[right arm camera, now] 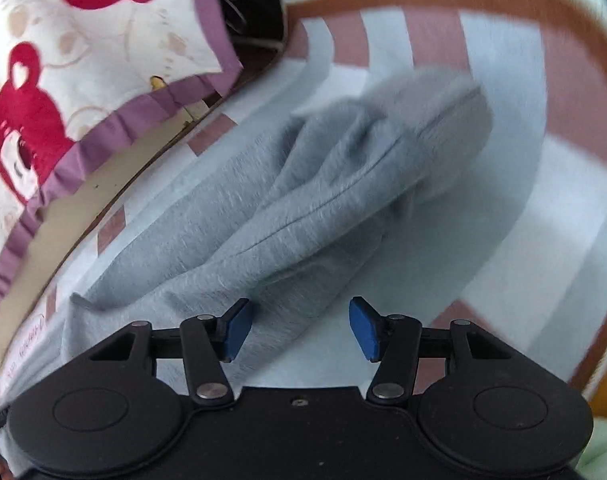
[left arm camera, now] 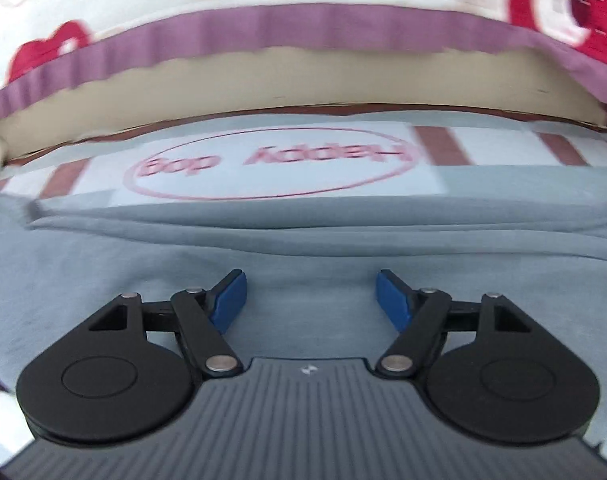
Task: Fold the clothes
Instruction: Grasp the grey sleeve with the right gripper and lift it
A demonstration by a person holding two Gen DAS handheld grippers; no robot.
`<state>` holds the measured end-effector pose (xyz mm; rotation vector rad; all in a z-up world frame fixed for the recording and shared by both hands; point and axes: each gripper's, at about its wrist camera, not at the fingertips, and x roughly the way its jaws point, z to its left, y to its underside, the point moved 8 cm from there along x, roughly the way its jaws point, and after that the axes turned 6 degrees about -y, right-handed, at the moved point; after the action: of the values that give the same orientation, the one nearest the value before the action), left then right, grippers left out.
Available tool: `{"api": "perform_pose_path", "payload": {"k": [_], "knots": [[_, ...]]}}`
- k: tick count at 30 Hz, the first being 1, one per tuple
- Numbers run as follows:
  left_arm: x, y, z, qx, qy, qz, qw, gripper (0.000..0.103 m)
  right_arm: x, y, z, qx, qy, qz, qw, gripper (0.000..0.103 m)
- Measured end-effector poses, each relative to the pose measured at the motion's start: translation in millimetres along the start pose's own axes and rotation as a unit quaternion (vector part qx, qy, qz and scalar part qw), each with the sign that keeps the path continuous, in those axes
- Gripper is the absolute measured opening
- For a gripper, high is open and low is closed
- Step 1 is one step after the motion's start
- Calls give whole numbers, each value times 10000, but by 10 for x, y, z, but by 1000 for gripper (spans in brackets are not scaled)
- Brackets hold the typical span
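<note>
Blue pads of my left gripper [left arm camera: 310,300] stand wide apart over flat cloth, nothing between them; jaws released. Right gripper [right arm camera: 299,328] likewise: pads parted, empty, poised above the near edge of the cloth where it meets the mat.

Subject: pale grey soft-knit garment [right arm camera: 303,200]. Right wrist view shows it bunched into long ridges running away from me toward a rounded far end, probably a sleeve or a rolled-over portion; motion blur prevents certainty. Left wrist view shows a smoother spread, with one straight folded ridge [left arm camera: 263,216] crossing the frame ahead of the pads.

Support: white mat with dusty-pink stripes and an oval printed logo [left arm camera: 269,164]. Beyond it lies a cream bedspread with red bear print and purple trim [left arm camera: 263,28].

Handling estimate: light, limp, slightly fuzzy knit. No stiffness; it will drape and sag from any pinch point, and layers may slide over one another. Not fragile. Pads should bite well on a doubled edge, poorly on a single flat layer.

Grasp plan: left takes the folded ridge ahead; right takes the thick bunched ridge nearest it. Risk: catching only the top layer, or pinching the mat beneath.
</note>
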<state>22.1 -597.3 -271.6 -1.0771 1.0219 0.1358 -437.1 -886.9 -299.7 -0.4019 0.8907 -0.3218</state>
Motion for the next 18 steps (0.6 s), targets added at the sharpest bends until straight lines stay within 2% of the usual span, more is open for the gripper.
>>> {"api": "perform_pose_path", "payload": {"k": [2,5,6,9,12,16,18], "knots": [[-11,30,37,-8,22,34,10000,72,84,18,-14,314,-217,-45,9993,63],[-27,46,86,357,-60,11,9993,72,181,-2,80,230,-324,-343,9986,68],[-34,49,134,448,-143,-38,9989,72,214,-5,119,123,-321,-425,9985,73],[27,45,417,191,-380,-100,9990,72,297,-5,242,-296,-228,-628,9973,85],[99,9,716,1,-672,-180,9976,72,328,-10,307,-475,-89,-734,9961,86],[230,-61,1062,103,-1146,-324,9928,73,253,-58,253,-165,-233,-776,9966,85],[300,-101,1264,-9,-1288,-311,9912,80,201,-55,232,47,-380,-776,9962,85]]}}
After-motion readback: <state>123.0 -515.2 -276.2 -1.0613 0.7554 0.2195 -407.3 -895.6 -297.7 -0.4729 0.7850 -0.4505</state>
